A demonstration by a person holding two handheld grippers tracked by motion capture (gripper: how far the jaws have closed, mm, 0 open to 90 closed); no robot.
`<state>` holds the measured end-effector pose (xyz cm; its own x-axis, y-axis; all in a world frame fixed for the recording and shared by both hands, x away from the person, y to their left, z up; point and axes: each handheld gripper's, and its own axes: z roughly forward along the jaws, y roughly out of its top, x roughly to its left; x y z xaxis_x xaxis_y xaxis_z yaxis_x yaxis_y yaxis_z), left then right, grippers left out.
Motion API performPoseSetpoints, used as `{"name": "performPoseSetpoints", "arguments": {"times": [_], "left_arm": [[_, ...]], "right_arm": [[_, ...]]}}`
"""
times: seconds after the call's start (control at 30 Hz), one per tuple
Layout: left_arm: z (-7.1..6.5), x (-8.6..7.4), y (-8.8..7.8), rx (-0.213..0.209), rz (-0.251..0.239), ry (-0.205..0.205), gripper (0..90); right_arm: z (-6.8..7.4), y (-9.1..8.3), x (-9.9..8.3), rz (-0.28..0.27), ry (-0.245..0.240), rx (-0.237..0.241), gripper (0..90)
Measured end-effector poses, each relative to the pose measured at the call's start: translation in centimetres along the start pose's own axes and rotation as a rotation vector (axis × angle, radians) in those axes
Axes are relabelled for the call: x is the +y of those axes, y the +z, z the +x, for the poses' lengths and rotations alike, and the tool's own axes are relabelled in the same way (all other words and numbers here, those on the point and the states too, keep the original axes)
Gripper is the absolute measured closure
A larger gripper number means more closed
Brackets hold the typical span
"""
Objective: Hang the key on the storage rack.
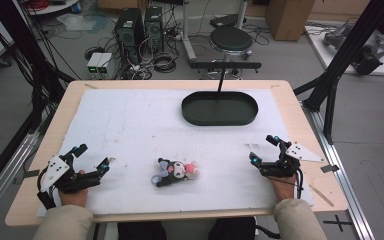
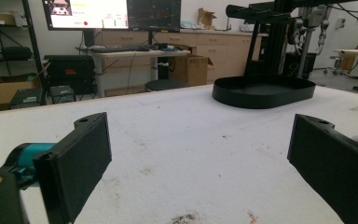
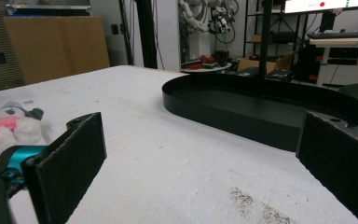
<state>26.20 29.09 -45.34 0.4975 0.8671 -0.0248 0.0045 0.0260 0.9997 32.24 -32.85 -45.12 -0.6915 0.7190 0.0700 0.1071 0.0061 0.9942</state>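
high view looks down from above the near edge; both gripper views skim low, sharing the black tray (image 1: pixel 219 108) (image 2: pixel 264 91) (image 3: pixel 265 111).

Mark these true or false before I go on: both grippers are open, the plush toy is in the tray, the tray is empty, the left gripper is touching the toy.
1. Both grippers are open. True: the left gripper and right gripper each have their jaws spread wide.
2. The plush toy is in the black tray. False: it lies on the white mat near the front edge.
3. The tray is empty. True.
4. The left gripper touches the toy. False: bare mat separates them.
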Motion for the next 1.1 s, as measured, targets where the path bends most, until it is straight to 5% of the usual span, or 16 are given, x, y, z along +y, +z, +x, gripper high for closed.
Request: {"name": "performPoseSetpoints", "arguments": {"times": [0.5, 0.73, 0.87, 0.97, 1.1], "left_arm": [[0.0, 0.1, 0.1, 0.0, 0.017, -0.002, 6.5], [0.0, 0.1, 0.1, 0.0, 0.016, 0.001, 6.5], [0.0, 0.1, 0.1, 0.0, 0.016, 0.001, 6.5], [0.0, 0.0, 0.1, -0.001, 0.013, 0.001, 6.4], [0.0, 0.0, 0.1, 0.0, 0.014, 0.0, 6.5]], "right_arm": [[-0.1, 0.0, 0.0, -0.004, 0.007, -0.007, 0.7], [-0.3, 0.4, 0.3, 0.045, 0.043, 0.008, 0.6], [-0.1, 0.5, 1.7, 0.058, 0.056, 0.065, 0.6], [0.7, 1.3, 4.9, 0.079, -0.018, 0.148, 0.6], [1.8, 2.4, 8.1, 0.087, -0.048, 0.219, 0.5]]}}
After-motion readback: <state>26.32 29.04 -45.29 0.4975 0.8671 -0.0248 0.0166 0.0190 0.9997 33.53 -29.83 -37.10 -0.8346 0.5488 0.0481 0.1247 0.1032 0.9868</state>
